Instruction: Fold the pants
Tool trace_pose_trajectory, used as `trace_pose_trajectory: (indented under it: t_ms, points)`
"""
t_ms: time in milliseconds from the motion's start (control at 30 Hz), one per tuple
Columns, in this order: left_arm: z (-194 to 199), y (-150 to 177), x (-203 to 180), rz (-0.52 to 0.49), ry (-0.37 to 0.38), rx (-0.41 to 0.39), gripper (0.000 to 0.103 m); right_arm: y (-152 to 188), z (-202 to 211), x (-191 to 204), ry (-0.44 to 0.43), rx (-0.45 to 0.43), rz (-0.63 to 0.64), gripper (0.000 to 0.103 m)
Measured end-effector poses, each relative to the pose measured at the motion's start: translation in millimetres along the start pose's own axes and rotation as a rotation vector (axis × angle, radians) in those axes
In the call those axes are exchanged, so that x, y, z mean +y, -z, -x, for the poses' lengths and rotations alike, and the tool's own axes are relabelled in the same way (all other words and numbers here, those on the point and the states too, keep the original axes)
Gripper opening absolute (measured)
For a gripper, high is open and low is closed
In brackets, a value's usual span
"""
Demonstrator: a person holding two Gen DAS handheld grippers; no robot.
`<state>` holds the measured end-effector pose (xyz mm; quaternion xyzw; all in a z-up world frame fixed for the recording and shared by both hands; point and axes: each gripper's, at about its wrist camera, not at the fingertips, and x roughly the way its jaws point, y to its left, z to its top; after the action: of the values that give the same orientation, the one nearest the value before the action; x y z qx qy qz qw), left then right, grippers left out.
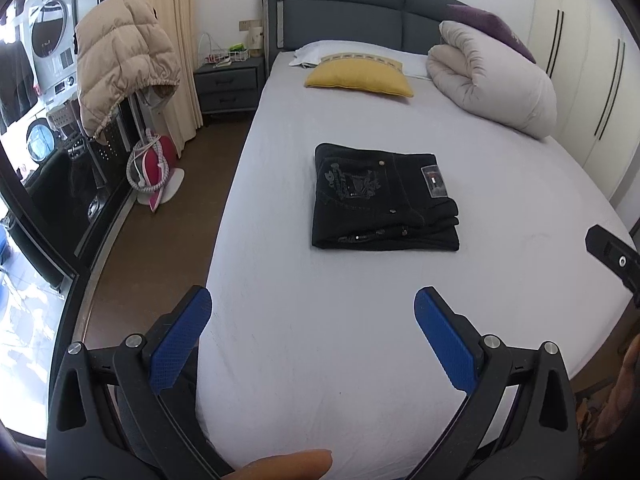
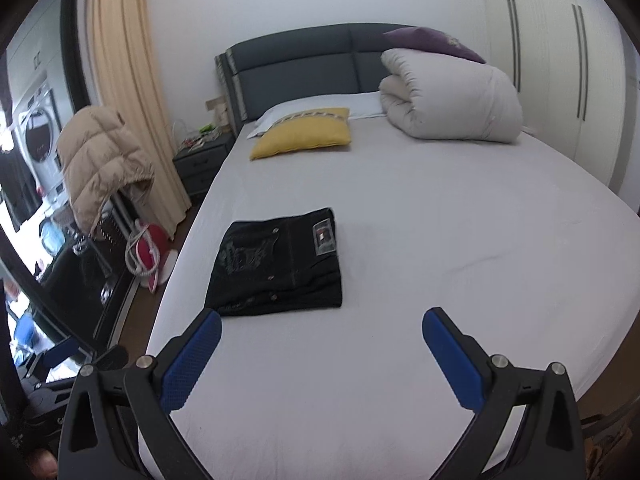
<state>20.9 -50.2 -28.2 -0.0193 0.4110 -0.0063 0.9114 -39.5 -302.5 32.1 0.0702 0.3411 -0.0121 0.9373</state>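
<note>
We hold our left gripper (image 1: pixel 313 312) and right gripper (image 2: pixel 322 330) spread apart, empty, folded pants (image 1: pixel 384 198) lying just ahead on the bed (image 1: pixel 320 320).

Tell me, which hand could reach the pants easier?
Probably the right gripper: in its view the folded pants lie just past its fingers. The left gripper sits farther back from the pants. Both are open and empty.
</note>
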Motion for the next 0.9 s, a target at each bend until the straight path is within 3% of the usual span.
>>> trace_pose_trajectory:
  t_ms: [900]
  points:
    - [-23, 2, 20, 0.049, -0.029, 0.018, 0.103, 9, -12, 20, -0.004, 0.082, 0.072, 0.103]
